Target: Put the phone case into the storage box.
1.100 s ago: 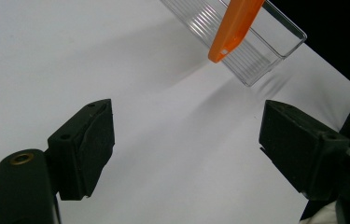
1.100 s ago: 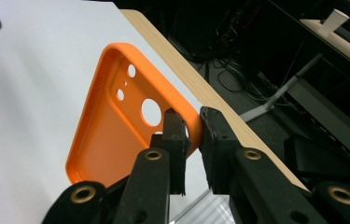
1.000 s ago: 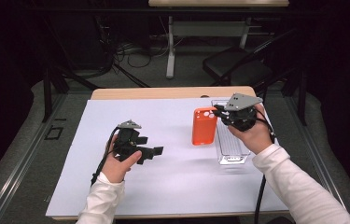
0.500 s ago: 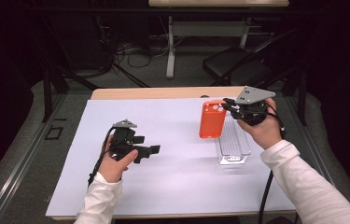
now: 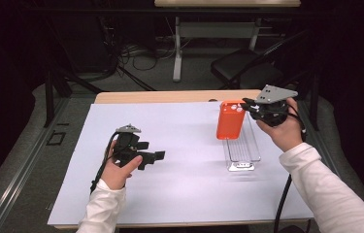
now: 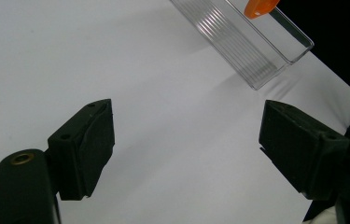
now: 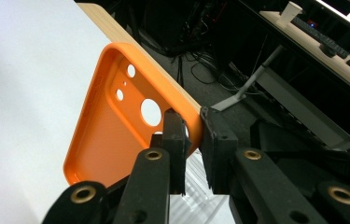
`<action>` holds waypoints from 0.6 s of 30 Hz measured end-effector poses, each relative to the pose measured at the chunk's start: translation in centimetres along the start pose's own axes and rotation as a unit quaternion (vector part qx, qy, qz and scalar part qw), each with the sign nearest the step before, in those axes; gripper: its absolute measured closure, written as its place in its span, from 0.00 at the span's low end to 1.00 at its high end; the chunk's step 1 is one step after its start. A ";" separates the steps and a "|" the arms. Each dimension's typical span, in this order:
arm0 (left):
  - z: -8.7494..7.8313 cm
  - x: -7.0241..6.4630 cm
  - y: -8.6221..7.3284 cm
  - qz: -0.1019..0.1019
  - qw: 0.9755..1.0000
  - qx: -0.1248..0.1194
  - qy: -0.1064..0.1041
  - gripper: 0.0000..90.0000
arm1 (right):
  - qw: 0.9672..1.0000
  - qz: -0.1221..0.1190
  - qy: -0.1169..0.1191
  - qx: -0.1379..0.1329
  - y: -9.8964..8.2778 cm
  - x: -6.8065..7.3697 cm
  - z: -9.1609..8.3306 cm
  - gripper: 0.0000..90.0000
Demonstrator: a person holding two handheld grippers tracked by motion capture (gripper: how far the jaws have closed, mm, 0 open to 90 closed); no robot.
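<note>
An orange phone case [image 5: 230, 120] hangs upright above the far end of a clear plastic tray [image 5: 241, 147]. My right gripper [image 5: 249, 108] is shut on the case's top edge; in the right gripper view the jaws pinch the rim of the orange phone case [image 7: 116, 126] beside its camera holes. My left gripper [image 5: 156, 156] rests low over the white sheet at the left, open with nothing between its jaws. The left gripper view has the white sheet between the jaws, the clear tray [image 6: 247, 44] farther off, and a corner of the orange case [image 6: 258, 7] above it.
A white sheet [image 5: 179, 184] covers most of the wooden table [image 5: 170, 96]. Dark floor, cables, a chair and a desk leg lie beyond the far edge. A cable trails from each gripper toward the person.
My right hand has carried the orange case to the right and a little upward, from left of the tray to above its far end. The left gripper has stayed put.
</note>
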State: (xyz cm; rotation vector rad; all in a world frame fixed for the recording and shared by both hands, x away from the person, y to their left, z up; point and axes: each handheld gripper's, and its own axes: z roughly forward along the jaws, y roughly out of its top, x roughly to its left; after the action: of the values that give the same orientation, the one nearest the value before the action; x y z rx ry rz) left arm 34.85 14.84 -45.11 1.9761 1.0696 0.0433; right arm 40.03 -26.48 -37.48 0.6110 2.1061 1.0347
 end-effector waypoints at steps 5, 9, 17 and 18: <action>-0.1 0.2 -0.1 -0.003 1.000 0.000 0.003 0.21 | 1.000 0.003 -0.005 0.005 -0.5 -0.7 -0.1 0.90; 0.0 0.3 -0.1 -0.003 1.000 0.002 0.004 0.21 | 1.000 0.001 -0.011 0.007 -0.9 -1.2 -0.2 0.90; 0.1 0.4 -0.1 -0.005 1.000 0.004 0.007 0.21 | 1.000 -0.004 -0.021 0.010 -1.8 -2.1 -0.2 0.90; 0.1 0.4 -0.1 -0.006 1.000 0.003 0.007 0.21 | 1.000 -0.003 -0.022 0.011 -1.9 -2.1 -0.2 0.90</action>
State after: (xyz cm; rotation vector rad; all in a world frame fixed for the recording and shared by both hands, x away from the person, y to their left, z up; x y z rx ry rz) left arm 35.05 15.12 -45.40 1.9776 1.0911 0.0468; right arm 41.06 -29.07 -38.17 0.6325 2.0832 0.9867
